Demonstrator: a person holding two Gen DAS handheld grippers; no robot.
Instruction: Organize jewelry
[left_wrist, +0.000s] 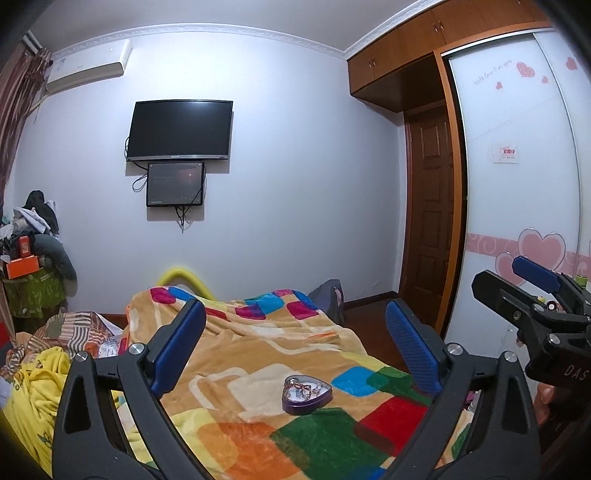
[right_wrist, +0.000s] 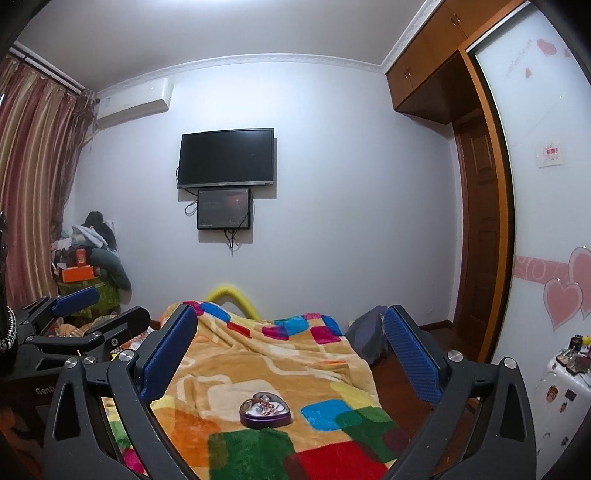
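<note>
A purple heart-shaped tin (left_wrist: 306, 395) with jewelry inside lies open on the colourful checked blanket (left_wrist: 258, 354) of the bed. It also shows in the right wrist view (right_wrist: 265, 409). My left gripper (left_wrist: 295, 343) is open and empty, held above the bed with the tin between and below its fingers. My right gripper (right_wrist: 291, 350) is open and empty, also above the tin. In the left wrist view, the right gripper (left_wrist: 532, 295) shows at the right edge. In the right wrist view, the left gripper (right_wrist: 96, 310) shows at the left.
A yellow blanket (left_wrist: 33, 391) and clutter lie left of the bed. A TV (left_wrist: 180, 130) hangs on the far wall. A wardrobe with heart stickers (left_wrist: 517, 184) stands on the right, with a small white cabinet (right_wrist: 561, 387) holding small items below it.
</note>
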